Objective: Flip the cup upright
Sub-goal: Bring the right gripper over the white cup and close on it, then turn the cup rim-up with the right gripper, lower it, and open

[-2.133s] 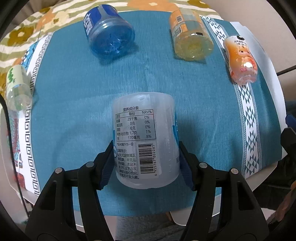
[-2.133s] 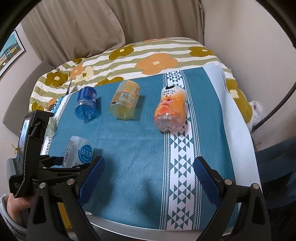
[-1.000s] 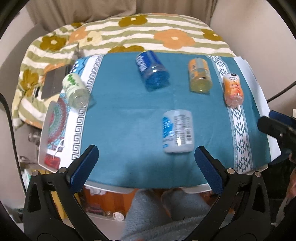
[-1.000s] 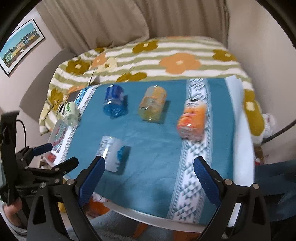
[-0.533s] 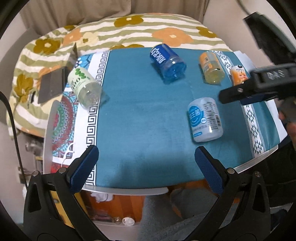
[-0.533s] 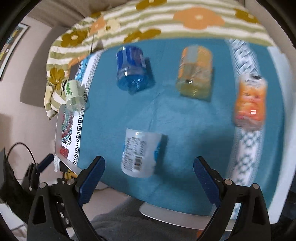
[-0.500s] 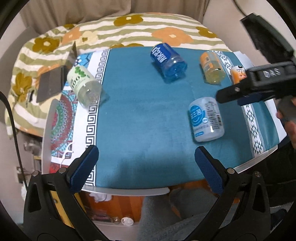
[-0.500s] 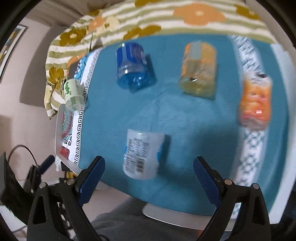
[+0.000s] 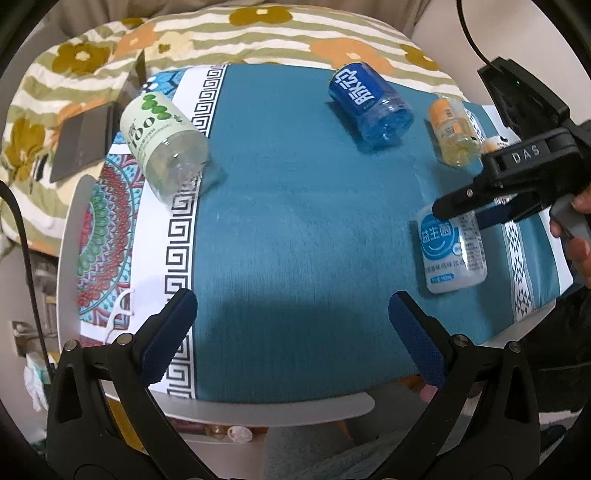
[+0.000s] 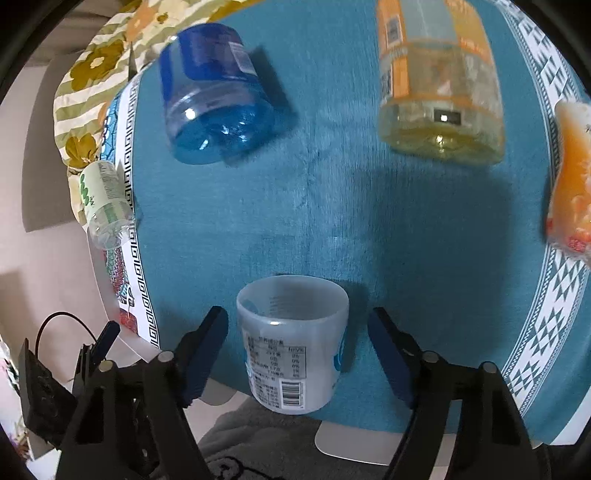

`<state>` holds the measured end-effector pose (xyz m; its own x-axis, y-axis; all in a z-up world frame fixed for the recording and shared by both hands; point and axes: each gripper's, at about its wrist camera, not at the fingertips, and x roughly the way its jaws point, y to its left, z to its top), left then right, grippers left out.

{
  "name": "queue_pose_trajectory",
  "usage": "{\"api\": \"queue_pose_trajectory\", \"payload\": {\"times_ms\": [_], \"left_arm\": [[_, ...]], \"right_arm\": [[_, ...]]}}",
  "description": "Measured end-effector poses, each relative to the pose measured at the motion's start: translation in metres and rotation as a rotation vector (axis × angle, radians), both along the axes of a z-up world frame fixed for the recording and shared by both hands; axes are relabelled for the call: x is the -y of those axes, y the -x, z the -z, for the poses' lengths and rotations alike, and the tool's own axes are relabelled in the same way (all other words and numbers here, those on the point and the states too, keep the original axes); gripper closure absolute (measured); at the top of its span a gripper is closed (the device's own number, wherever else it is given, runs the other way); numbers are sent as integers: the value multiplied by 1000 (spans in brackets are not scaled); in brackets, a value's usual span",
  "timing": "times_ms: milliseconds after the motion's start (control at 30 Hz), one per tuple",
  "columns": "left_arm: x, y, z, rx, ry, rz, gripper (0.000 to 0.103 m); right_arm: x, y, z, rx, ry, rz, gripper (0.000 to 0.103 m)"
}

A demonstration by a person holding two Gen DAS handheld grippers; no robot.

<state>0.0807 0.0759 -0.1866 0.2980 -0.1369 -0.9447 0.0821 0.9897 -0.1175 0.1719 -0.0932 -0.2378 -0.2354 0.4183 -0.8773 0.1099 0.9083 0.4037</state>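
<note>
A frosted white cup with a blue round logo (image 9: 448,251) lies on its side on the teal cloth near the table's front edge. In the right wrist view the cup (image 10: 291,343) lies between my right gripper's (image 10: 297,350) open fingers, which do not touch it. In the left wrist view the right gripper (image 9: 476,206) hangs over the cup's far end. My left gripper (image 9: 291,332) is open and empty above the front of the cloth, well left of the cup.
Other cut bottles lie on their sides: a blue one (image 9: 371,105), a yellow-orange one (image 9: 452,133), an orange one (image 10: 570,177) at the right, a green-and-white one (image 9: 164,144) at the left. The table's front edge (image 9: 277,410) is close. A flowered blanket (image 9: 258,26) lies behind.
My right gripper has dropped down and forward so the white cup now sits between its fingers. My left gripper has drifted left, away from the cup, still open.
</note>
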Motion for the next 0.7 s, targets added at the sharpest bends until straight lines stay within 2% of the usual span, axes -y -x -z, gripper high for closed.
{"api": "queue_pose_trajectory", "payload": {"times_ms": [67, 167, 367, 467, 533, 600, 700], "left_arm": [[-1, -4, 1, -2, 8, -1, 0], [-1, -7, 0, -2, 13, 1, 0], [1, -11, -2, -2, 18, 12, 0], [1, -12, -8, 6, 15, 14, 0], [-1, -13, -12, 13, 16, 12, 0], [-4, -14, -17, 24, 18, 6, 0], [-6, -17, -20, 25, 23, 4, 0]], "right_arm": [[1, -1, 1, -10, -2, 3, 34], [4, -2, 2, -17, -29, 23, 45], [8, -2, 0, -5, -39, 30, 50], [11, -1, -11, 34, -55, 49, 53], [14, 2, -25, 92, -73, 83, 53], [20, 8, -45, 196, -76, 128, 53], [22, 28, -79, 482, -5, 199, 53]]}}
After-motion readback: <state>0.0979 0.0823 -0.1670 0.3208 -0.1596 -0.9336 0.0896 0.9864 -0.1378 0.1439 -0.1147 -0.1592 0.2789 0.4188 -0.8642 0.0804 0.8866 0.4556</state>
